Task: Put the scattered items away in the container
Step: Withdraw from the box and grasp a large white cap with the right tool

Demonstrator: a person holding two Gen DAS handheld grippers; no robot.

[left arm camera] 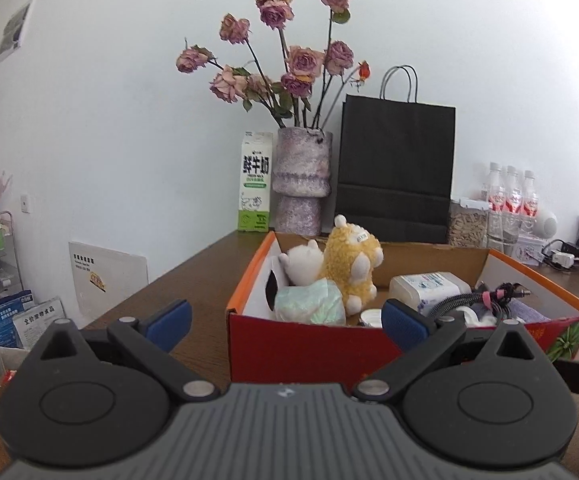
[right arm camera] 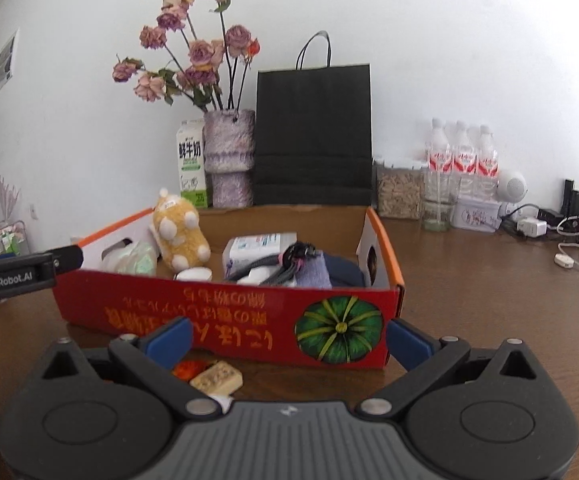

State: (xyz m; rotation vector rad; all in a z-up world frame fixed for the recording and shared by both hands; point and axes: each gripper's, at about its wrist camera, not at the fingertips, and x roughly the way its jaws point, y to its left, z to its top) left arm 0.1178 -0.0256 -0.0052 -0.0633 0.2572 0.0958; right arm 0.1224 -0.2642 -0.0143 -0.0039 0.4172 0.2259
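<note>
Right claw point(right arm camera: 289, 340) spread | snack packet point(right arm camera: 216, 377) between fingers | box point(right arm camera: 225, 316) beyond

The milk carton point(left arm camera: 254, 184) beside the vase carries large dark characters reading 鲜牛奶 on its white face, with smaller lines beneath too fine to read. In the right wrist view, the left gripper point(right arm camera: 25, 270) bears "GenRobot.AI" in pale letters on its dark side. The red cardboard box point(right arm camera: 225, 320) shows yellow-orange Japanese writing printed upside down along its front wall, too distorted to read surely. The water bottles point(right arm camera: 463, 160) have red-and-white labels, and a white sign point(left arm camera: 107, 270) leans on the wall; both are illegible.
</note>
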